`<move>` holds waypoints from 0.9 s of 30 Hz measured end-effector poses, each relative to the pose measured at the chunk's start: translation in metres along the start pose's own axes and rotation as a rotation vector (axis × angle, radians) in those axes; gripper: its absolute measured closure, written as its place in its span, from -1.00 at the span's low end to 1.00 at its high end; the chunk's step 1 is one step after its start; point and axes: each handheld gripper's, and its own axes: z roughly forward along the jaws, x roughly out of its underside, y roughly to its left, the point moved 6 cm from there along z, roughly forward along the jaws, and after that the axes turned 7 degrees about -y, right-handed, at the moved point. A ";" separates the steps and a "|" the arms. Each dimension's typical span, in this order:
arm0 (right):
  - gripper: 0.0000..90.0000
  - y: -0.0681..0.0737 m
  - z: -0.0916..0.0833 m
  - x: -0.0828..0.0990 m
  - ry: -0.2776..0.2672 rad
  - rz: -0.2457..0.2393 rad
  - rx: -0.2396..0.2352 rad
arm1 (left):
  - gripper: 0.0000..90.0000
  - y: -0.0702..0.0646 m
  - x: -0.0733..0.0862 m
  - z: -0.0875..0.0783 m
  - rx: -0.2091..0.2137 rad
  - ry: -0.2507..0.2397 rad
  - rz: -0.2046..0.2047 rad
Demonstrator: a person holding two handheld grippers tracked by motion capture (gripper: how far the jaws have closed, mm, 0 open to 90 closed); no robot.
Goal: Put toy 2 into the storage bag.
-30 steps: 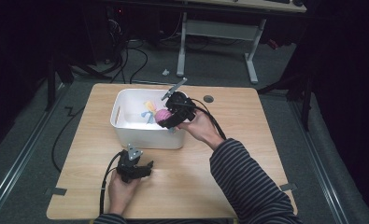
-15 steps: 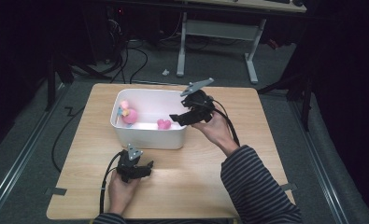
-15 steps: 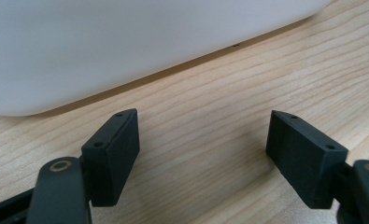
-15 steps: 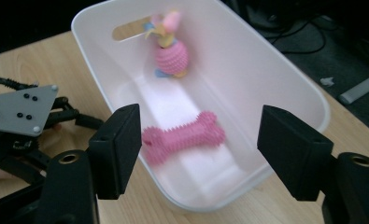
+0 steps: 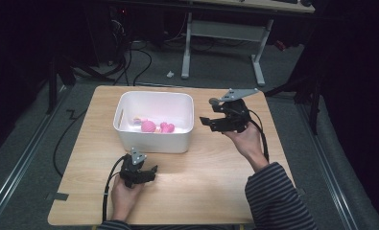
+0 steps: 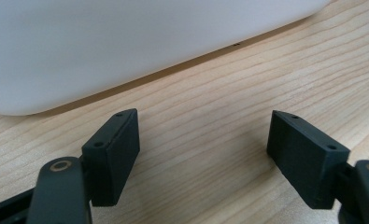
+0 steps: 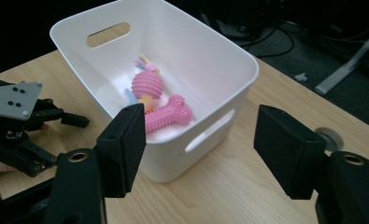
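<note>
A white bin [image 5: 153,141] stands on the wooden table [image 5: 216,182]. Inside it lie a pink knobbly bone toy [image 5: 167,127] [image 7: 168,116] and a pink ribbed ball [image 5: 148,126] [image 7: 147,86] with yellow and blue bits. My right gripper [image 5: 207,122] [image 7: 201,135] hovers to the right of the bin and points at it. Its jaws have just been closing, with nothing between them. My left gripper [image 5: 152,173] [image 6: 203,149] rests on the table just in front of the bin's near wall [image 6: 126,42], open and empty.
A round grommet [image 7: 327,137] sits in the table top near the far right of the bin. Behind the table stand a desk's metal legs [image 5: 259,62], with cables on the dark floor [image 5: 144,62]. Bare wood stretches between the two hands.
The right hand has drawn back from over the bin to its right side and risen a little. The pink toys now lie uncovered in the bin. The left hand has not moved.
</note>
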 end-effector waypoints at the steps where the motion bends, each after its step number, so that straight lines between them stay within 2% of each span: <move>1: -0.23 -0.004 -0.010 0.006 -0.012 0.012 0.022 | -0.43 0.000 0.000 0.000 0.000 0.000 0.000; 3: -0.23 -0.006 -0.016 0.008 -0.018 0.019 0.029 | -0.43 0.000 0.000 0.000 0.000 0.000 0.000; 4: -0.22 -0.011 -0.027 0.013 -0.043 0.045 0.050 | -0.43 0.000 0.000 0.000 0.000 0.000 0.000; 7: -0.22 -0.019 -0.043 0.020 -0.085 0.078 0.061 | -0.43 0.000 0.000 0.000 0.000 0.001 0.002; 8: -0.22 -0.019 -0.043 0.020 -0.085 0.078 0.061 | -0.43 0.000 0.000 0.000 0.000 0.001 0.002; 9: -0.22 -0.024 -0.055 0.028 -0.097 0.100 0.078 | -0.43 0.000 0.000 0.000 0.000 0.001 0.002; 14: -0.22 -0.035 -0.073 0.044 -0.103 0.130 0.112 | -0.42 0.000 0.000 0.000 -0.001 -0.001 -0.002; 24: -0.21 -0.038 -0.100 0.070 -0.142 0.167 0.158 | -0.42 0.000 0.000 0.000 -0.002 0.000 -0.002; 25: -0.21 -0.039 -0.108 0.076 -0.132 0.163 0.186 | -0.42 0.000 0.000 0.000 -0.002 0.000 -0.002; 26: -0.21 -0.039 -0.108 0.076 -0.132 0.163 0.186 | -0.42 0.000 0.000 0.000 -0.002 0.000 -0.002; 27: -0.21 -0.039 -0.117 0.079 -0.145 0.163 0.204 | -0.42 0.000 0.000 0.000 0.000 0.001 -0.002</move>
